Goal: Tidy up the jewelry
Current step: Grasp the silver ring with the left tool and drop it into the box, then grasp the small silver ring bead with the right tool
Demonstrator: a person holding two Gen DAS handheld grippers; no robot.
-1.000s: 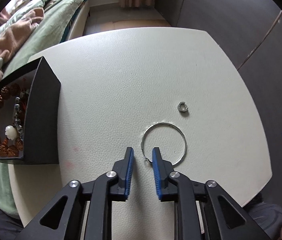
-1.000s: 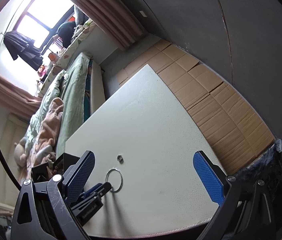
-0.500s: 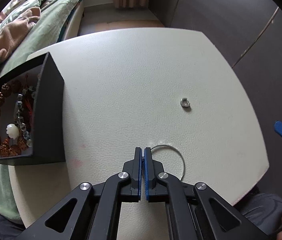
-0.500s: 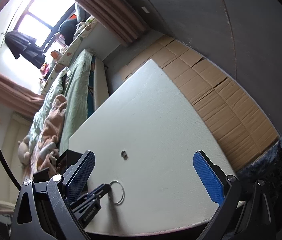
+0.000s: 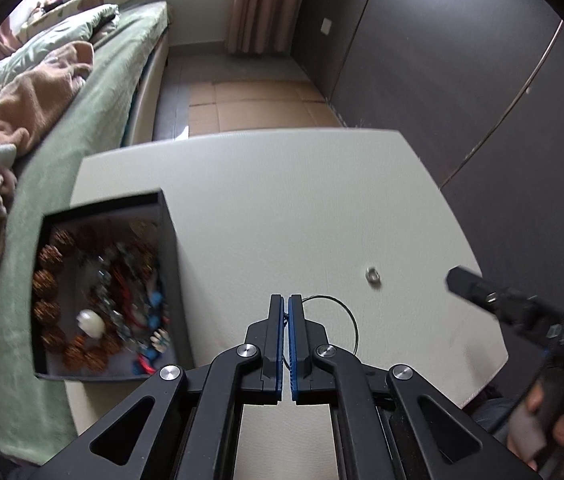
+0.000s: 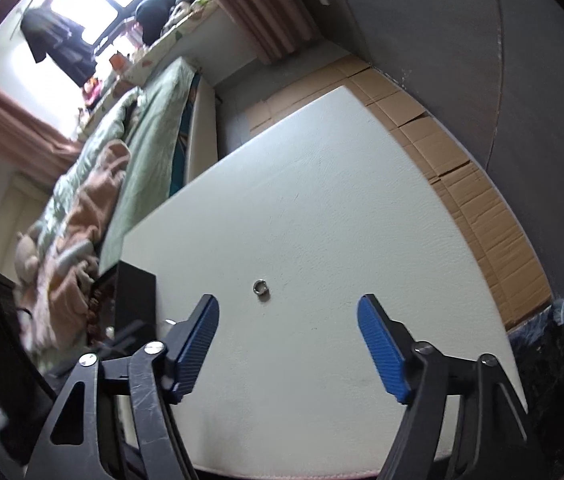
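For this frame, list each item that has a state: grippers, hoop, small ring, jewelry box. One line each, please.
Left gripper: shut on the wire hoop.
Wire hoop: pinched at its edge, sticking out to the right of the fingers.
Right gripper: open, holding nothing.
Small ring: lying loose on the table, beyond the right gripper.
Jewelry box: open, beads and bracelets inside.
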